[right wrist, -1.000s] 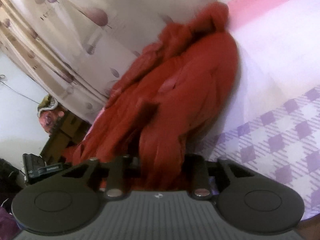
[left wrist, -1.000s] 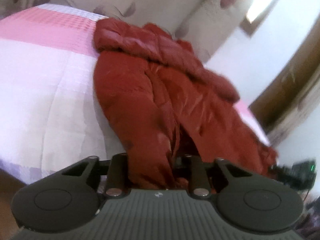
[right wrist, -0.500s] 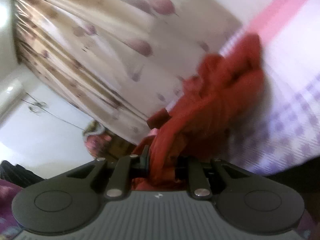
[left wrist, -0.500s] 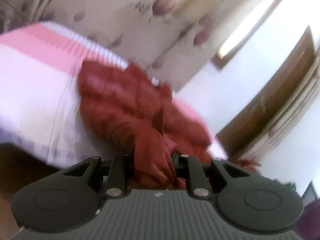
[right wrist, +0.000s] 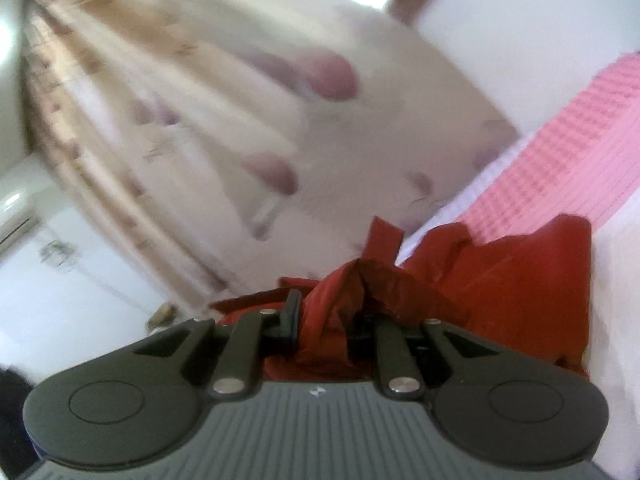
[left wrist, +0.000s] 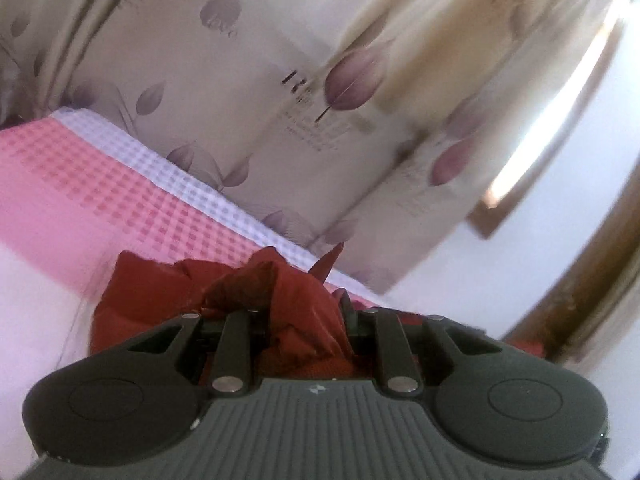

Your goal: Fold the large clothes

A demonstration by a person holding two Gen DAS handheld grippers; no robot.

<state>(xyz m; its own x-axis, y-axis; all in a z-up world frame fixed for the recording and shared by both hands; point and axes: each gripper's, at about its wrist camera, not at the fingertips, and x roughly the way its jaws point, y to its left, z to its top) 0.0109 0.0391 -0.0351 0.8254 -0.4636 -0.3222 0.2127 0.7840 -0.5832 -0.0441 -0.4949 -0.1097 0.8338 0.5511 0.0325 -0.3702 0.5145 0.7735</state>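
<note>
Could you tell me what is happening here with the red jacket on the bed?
A person holds a gripper in each hand. The left gripper and the right gripper are each shut on a bunch of the red jacket, which lies partly on the pink and white bedspread before the curtain.

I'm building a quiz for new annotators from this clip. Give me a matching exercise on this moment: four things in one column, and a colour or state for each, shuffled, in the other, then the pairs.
Things
1. red jacket
2. bedspread
3. curtain
4. left gripper

Colour or state
A. beige with purple leaf print
B. shut on bunched red fabric
C. pink and white checks
D. crumpled in a heap on the bed

Pairs: 1-D, 2-C, 3-A, 4-B

The right gripper pinches the same jacket too.
</note>
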